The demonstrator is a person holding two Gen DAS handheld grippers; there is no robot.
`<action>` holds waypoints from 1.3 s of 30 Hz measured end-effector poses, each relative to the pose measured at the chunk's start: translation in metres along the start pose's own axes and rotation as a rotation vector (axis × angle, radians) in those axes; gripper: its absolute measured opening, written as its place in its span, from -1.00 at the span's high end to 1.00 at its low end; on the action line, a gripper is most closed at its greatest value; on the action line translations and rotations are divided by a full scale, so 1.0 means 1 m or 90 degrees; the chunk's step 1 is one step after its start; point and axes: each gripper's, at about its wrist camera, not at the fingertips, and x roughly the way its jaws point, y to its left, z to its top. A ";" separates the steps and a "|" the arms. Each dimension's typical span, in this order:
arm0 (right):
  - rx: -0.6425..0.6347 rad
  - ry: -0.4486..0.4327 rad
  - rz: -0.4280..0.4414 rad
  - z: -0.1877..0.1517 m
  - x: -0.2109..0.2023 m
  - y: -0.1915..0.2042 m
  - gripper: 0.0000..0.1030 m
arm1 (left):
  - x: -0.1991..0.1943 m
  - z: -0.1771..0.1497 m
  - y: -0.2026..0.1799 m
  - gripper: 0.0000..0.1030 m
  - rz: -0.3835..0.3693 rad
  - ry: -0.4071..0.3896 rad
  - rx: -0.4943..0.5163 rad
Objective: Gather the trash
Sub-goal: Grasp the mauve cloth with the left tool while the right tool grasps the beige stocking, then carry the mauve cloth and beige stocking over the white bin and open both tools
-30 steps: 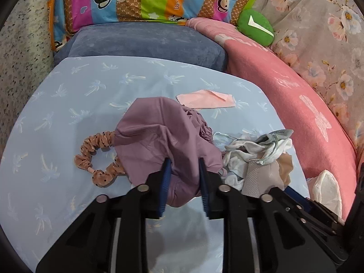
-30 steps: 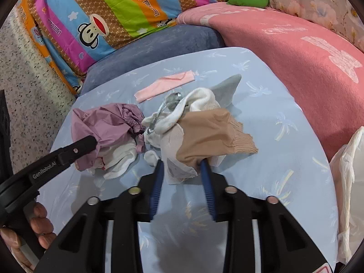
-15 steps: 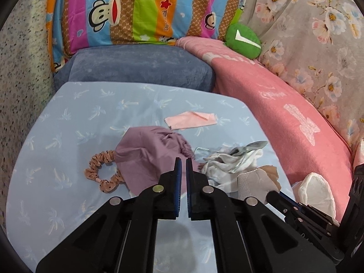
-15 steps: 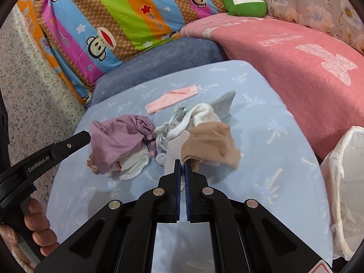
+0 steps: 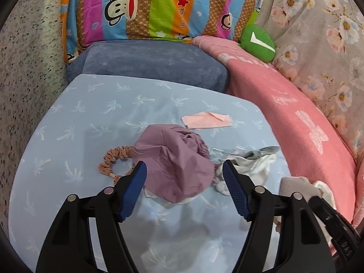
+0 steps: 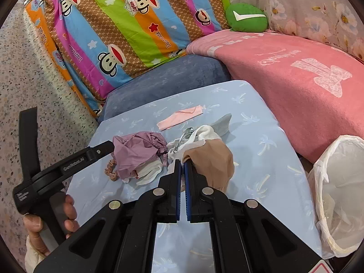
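A crumpled purple cloth (image 5: 175, 170) lies on the light blue sheet (image 5: 91, 118). My left gripper (image 5: 184, 170) is open, with its jaws on either side of the cloth's near edge. The cloth also shows in the right wrist view (image 6: 136, 152). My right gripper (image 6: 182, 164) is shut on a tan stocking (image 6: 213, 161) and holds it up off the sheet, with white cloth (image 6: 195, 138) bunched behind it. A pink paper scrap (image 5: 207, 120) lies further back. A brown scrunchie (image 5: 113, 161) lies left of the purple cloth.
A bin lined with a white bag (image 6: 341, 193) stands at the right edge of the bed. A pink blanket (image 6: 295, 72), a blue cushion (image 5: 147, 63), a striped monkey pillow (image 5: 147, 6) and a green plush (image 6: 246, 18) border the sheet.
My left gripper shut half a second ago without keeping the purple cloth and is now wide open around it. My right gripper closed on the tan stocking and lifted it.
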 end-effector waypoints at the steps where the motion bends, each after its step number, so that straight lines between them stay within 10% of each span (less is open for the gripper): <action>1: 0.000 0.001 0.002 0.000 0.002 0.000 0.94 | 0.006 0.002 0.002 -0.29 0.007 0.006 0.001; 9: -0.007 0.014 0.002 0.003 0.027 0.007 0.94 | 0.041 0.007 0.006 -0.18 0.021 0.040 0.001; 11: -0.005 0.019 0.000 0.003 0.032 0.005 0.94 | 0.045 0.007 0.005 0.52 0.009 0.054 0.004; 14: 0.000 0.021 -0.001 0.003 0.036 0.003 0.94 | 0.044 0.005 0.007 0.88 0.001 0.059 -0.008; 39: 0.026 -0.108 0.007 0.024 -0.085 -0.028 0.94 | -0.098 0.015 -0.105 0.93 -0.124 -0.108 0.087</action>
